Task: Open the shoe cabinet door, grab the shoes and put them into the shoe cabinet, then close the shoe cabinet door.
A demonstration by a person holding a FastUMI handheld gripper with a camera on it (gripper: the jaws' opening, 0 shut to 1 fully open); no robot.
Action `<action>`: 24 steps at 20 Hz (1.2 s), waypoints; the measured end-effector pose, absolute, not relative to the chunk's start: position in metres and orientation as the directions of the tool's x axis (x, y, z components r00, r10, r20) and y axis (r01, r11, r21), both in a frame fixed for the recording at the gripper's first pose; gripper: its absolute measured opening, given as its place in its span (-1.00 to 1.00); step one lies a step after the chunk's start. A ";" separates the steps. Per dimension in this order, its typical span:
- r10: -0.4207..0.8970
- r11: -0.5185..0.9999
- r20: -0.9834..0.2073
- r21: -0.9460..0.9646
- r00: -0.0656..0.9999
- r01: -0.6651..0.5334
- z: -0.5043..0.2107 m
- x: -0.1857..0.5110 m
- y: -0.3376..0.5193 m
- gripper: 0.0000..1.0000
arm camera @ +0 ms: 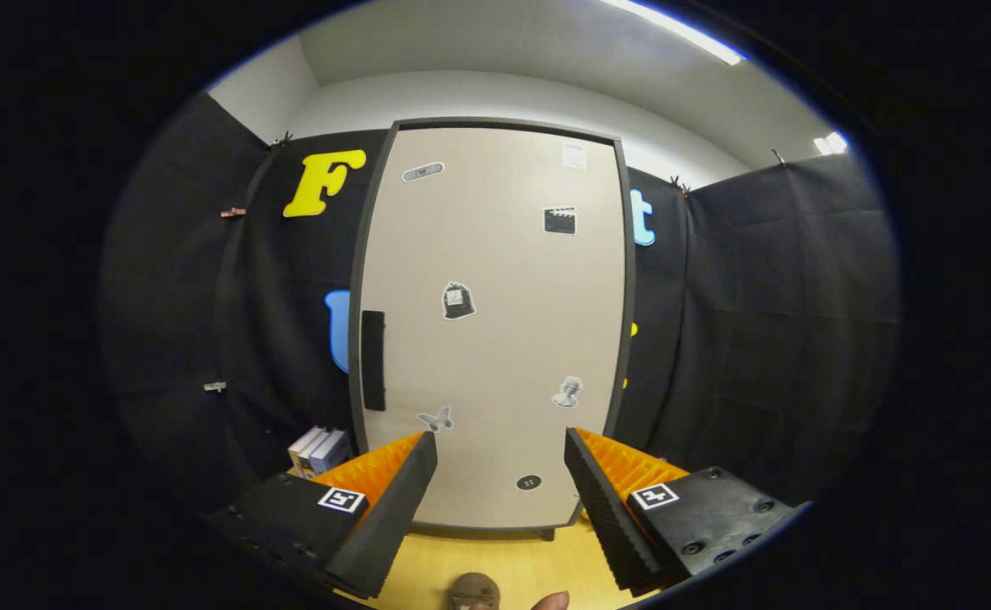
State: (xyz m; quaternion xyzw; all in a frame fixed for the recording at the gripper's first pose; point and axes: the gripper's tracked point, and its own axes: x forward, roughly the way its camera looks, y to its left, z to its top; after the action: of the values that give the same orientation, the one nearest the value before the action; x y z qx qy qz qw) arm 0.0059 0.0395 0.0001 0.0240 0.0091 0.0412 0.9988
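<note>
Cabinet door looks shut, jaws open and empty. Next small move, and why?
Probably move the gripper forward and toward the dark handle at the door's edge. The door is closed, so no shoe can go in; the jaws stand open with nothing between them, short of the door.

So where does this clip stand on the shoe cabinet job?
Nothing looks done: the cabinet door is shut, its dark handle untouched. The gripper is open, fingers apart and holding nothing, short of the door. Opening the door, stowing the shoes and closing it all remain.
</note>
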 end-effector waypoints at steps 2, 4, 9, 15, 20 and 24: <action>0.108 0.992 -0.044 0.067 0.993 -0.105 -0.010 0.010 0.049 0.96; 0.129 0.988 -0.074 0.093 0.989 -0.122 -0.026 0.007 0.060 0.96; 0.169 0.979 -0.064 0.123 0.983 -0.161 -0.026 0.019 0.095 0.96; 0.205 0.974 -0.014 0.099 0.979 -0.203 0.001 0.071 0.152 0.95; 0.181 0.981 -0.005 0.074 0.983 -0.180 0.007 0.121 0.182 0.95; 0.155 0.986 -0.004 0.061 0.988 -0.155 0.006 0.151 0.196 0.95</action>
State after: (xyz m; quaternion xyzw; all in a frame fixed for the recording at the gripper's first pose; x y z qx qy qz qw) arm 0.1511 0.1962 0.0063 0.0304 0.0044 0.0777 0.9965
